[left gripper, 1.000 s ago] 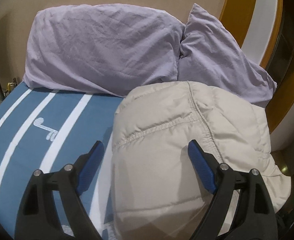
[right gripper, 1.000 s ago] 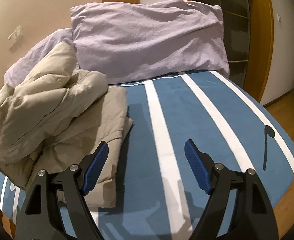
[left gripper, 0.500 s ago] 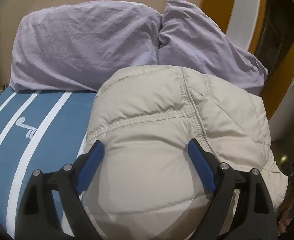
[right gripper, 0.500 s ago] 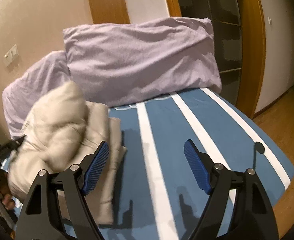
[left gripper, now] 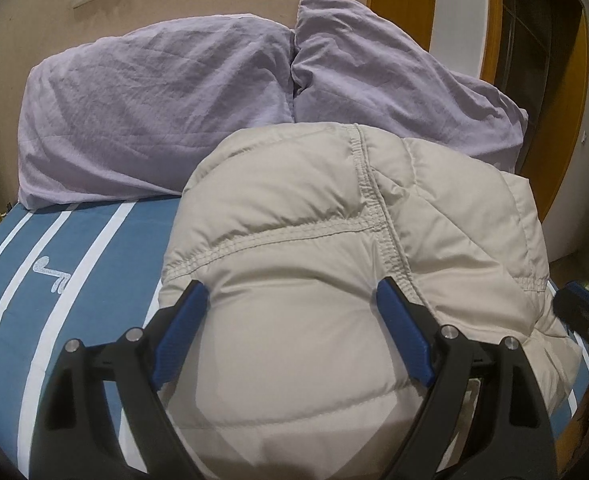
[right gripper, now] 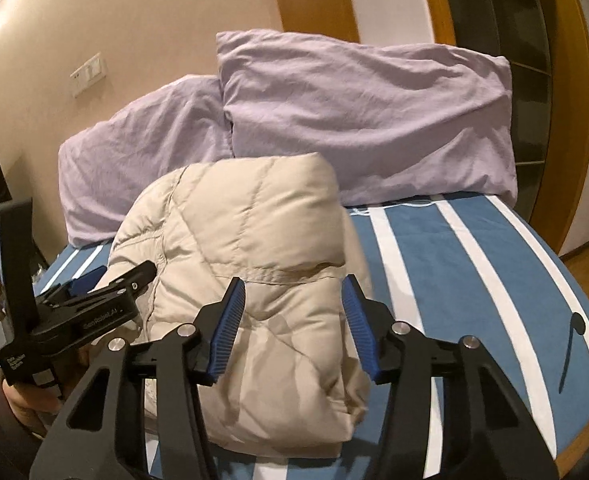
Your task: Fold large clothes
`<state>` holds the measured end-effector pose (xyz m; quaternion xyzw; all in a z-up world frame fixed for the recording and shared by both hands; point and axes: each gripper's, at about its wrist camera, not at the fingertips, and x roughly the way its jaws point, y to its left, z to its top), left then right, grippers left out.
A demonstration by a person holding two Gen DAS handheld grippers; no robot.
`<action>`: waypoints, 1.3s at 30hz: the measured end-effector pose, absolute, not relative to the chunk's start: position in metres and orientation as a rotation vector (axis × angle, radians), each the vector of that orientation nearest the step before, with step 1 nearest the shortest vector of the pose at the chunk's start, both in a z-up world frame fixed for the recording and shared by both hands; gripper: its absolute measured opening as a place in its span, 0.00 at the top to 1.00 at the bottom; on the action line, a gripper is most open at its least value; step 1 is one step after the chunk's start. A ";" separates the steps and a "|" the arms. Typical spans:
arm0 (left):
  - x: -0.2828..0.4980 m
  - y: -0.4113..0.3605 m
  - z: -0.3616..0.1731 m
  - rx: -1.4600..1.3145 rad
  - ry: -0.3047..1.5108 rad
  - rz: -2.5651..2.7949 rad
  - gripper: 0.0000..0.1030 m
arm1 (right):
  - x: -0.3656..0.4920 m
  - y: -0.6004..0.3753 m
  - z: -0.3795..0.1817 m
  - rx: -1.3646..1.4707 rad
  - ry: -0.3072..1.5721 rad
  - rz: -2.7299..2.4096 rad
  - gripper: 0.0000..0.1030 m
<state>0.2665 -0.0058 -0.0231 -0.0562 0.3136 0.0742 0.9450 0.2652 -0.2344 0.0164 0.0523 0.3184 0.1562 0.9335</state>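
one beige puffer jacket [left gripper: 314, 264] folded on the striped bed [right gripper: 474, 264]; two lilac pillows [left gripper: 154, 108] behind; both grippers' fingers [left gripper: 180, 334] spread wide.

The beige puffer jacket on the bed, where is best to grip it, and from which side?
Probably the beige puffer jacket is best gripped at its layered lower right edge, coming from the bare striped bedsheet. The top is a smooth bulge; there the folds hang thin enough for the open right gripper.
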 end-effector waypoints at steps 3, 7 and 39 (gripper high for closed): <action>0.267 -0.006 -0.023 -0.114 0.638 0.151 0.16 | 0.271 -0.230 0.008 0.100 0.679 0.309 0.50; 0.266 -0.006 -0.024 -0.110 0.636 0.147 0.16 | 0.273 -0.230 0.001 0.092 0.696 0.298 0.50; 0.300 0.012 0.000 -0.040 0.650 0.252 0.04 | 0.301 -0.241 -0.049 0.201 0.820 0.328 0.48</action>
